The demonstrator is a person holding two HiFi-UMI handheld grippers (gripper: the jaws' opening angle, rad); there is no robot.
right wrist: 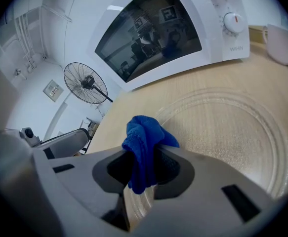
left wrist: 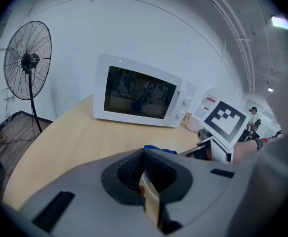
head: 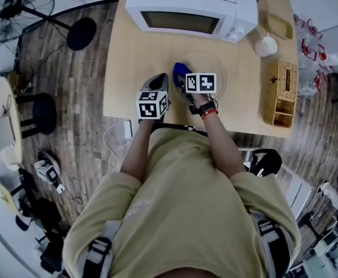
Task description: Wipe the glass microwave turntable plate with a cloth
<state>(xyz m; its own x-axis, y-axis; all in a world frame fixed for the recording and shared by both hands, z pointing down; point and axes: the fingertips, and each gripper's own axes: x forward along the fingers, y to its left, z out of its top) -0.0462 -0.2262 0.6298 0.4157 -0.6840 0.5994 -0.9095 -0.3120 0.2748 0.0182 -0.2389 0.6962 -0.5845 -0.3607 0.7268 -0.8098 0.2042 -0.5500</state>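
Evidently the wiping is in hand; the glass turntable plate (right wrist: 223, 127) is laid flat on the wooden table (head: 128, 57), just in front of the closed microwave (head: 186, 4), so that its whole upper face can be reached. The blue cloth (right wrist: 144, 137) is pinched between the jaws of the right gripper (right wrist: 143, 169), which are drawn narrow on it; a bunched wad is left standing proud of the tips, presumably so that soft fabric and not hard plastic is pressed to the glass. That gripper is held low at the plate's near left rim; whether the cloth actually touches the glass cannot be told. The left gripper (left wrist: 144, 174) is brought in from the plate's left side; its jaws are closed to a thin gap, and a thin clear edge, judged to be the plate's rim, is seen clamped between them. Such a hold is probably meant to keep the plate from sliding or turning while it is rubbed; care is called for, since glass pinched at one edge could tip or chip. Most of the plate's face lies beyond the cloth; a sweep across it is judged to be needed next.
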